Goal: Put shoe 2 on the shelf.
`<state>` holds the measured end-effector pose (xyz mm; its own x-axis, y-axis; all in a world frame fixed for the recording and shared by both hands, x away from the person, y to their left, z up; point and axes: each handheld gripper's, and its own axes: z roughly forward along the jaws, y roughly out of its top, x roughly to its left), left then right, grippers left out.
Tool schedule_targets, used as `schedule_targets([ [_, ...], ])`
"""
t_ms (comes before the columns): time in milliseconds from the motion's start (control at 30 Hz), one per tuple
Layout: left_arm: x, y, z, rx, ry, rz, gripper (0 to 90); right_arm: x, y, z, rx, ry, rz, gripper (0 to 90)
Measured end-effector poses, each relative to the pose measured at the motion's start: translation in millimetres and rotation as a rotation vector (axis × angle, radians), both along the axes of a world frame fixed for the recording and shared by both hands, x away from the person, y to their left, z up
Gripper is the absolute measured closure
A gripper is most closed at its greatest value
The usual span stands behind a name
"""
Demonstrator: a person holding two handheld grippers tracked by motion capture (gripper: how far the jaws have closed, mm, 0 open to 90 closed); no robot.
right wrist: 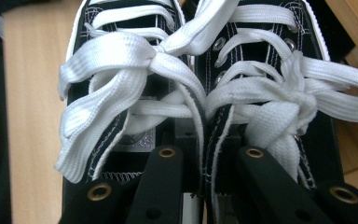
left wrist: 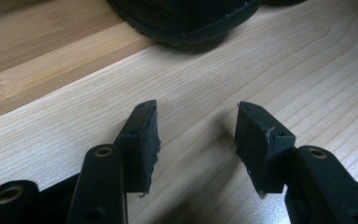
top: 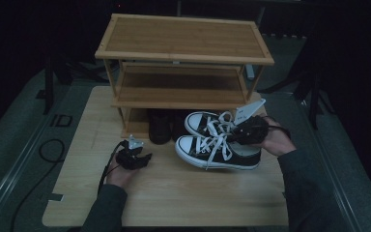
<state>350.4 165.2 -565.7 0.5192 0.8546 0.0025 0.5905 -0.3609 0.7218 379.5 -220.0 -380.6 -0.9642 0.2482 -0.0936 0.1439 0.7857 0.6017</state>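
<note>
On the pale wooden table (top: 174, 193) stands a low bamboo shoe rack (top: 183, 38) with slatted shelves and a smooth frame; a dark shoe (top: 159, 126) sits under its lowest shelf. At the right, the person's right hand reaches across from the side, forearm in a grey sleeve (top: 304, 188), and it carries the right gripper (right wrist: 204, 140) level over a pair of black canvas sneakers (top: 217, 145) with white rubber toe caps and flat white laces. These sneakers are at the right front of the rack, side by side, toes to the left. The right gripper's jaws are pressed together on the two inner collars of the sneakers, one edge from each. At the left, the left hand rests low on the table and holds the left gripper (left wrist: 196, 135) pointing at the rack; its ribbed black pads (left wrist: 144, 140) stand well apart with nothing between them
</note>
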Motion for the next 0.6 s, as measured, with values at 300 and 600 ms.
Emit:
schedule_targets([
  [300,0.0,-0.1,-0.1,-0.001,0.0,0.0,49.4,-1.3,4.5,9.9,0.028,0.001,0.027,85.0],
  [600,-0.1,-0.1,-0.1,-0.002,-0.001,0.001,49.2,-3.3,12.6,21.7,0.047,-0.002,0.06,84.9],
])
